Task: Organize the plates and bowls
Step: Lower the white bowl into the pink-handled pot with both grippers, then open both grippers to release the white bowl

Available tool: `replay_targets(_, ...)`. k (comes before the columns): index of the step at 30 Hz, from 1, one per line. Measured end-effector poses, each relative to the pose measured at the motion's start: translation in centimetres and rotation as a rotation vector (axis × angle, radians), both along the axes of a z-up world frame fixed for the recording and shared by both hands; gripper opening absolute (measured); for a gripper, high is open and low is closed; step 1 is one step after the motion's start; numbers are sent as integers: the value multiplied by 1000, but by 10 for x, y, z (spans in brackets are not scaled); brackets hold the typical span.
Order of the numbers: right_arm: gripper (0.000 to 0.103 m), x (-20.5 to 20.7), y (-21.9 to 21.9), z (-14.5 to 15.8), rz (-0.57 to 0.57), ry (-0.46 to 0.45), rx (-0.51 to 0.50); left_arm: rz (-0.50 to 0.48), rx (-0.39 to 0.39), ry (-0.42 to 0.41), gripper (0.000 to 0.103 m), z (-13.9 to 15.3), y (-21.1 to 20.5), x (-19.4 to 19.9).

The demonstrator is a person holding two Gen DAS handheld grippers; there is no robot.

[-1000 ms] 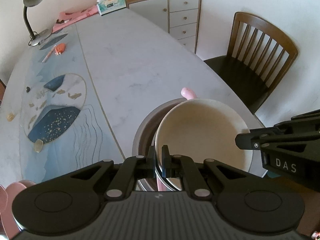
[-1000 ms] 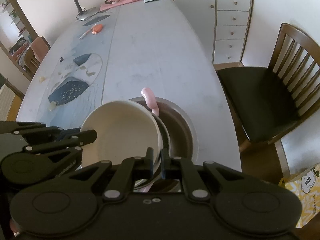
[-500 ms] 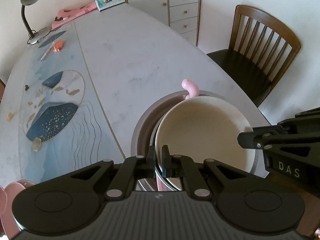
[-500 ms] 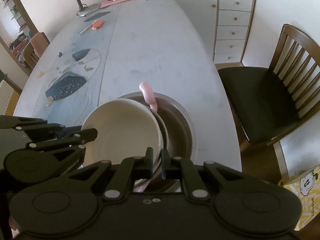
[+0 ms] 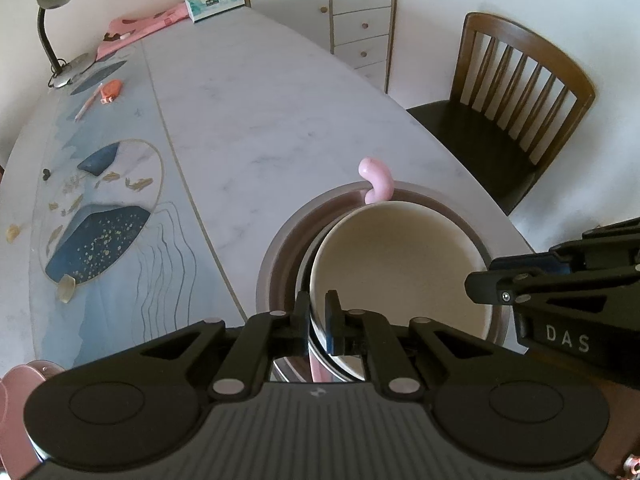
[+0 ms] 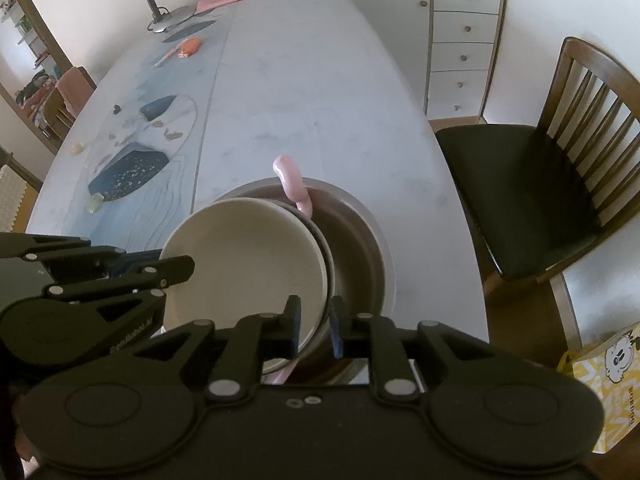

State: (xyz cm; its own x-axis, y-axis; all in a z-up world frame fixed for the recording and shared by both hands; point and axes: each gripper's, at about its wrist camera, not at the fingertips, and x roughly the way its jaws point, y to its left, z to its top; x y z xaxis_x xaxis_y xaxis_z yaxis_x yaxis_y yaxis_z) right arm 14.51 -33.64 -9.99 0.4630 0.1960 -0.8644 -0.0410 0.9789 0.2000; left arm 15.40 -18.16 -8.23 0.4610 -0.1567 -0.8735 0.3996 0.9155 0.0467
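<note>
A cream plate lies inside a metal bowl, which sits in a larger brown bowl on the table. A pink spoon handle sticks up at the far rim. My left gripper is shut on the near left rim of the cream plate and metal bowl. My right gripper has its jaws slightly parted around the near right rim of the same plate; the brown bowl and the spoon handle show there too.
The marble table has a blue patterned mat on the left, with a desk lamp, tissue box and pink cloth at the far end. A wooden chair and a drawer cabinet stand to the right.
The right gripper's jaws have opened a little around the plate rim. The stacked bowls sit slightly lower and farther out over the table. The left gripper's grip is unchanged.
</note>
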Motion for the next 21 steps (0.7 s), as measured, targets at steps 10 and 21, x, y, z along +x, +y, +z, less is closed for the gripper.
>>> replay_targets(10,27,-8,-5,13,13,-27,36,0,-49,2,8,11,10,-5)
replay_targets(21,38,-18,-8,34,27,-79,55,-24,-110,-21,8,29,17,-18)
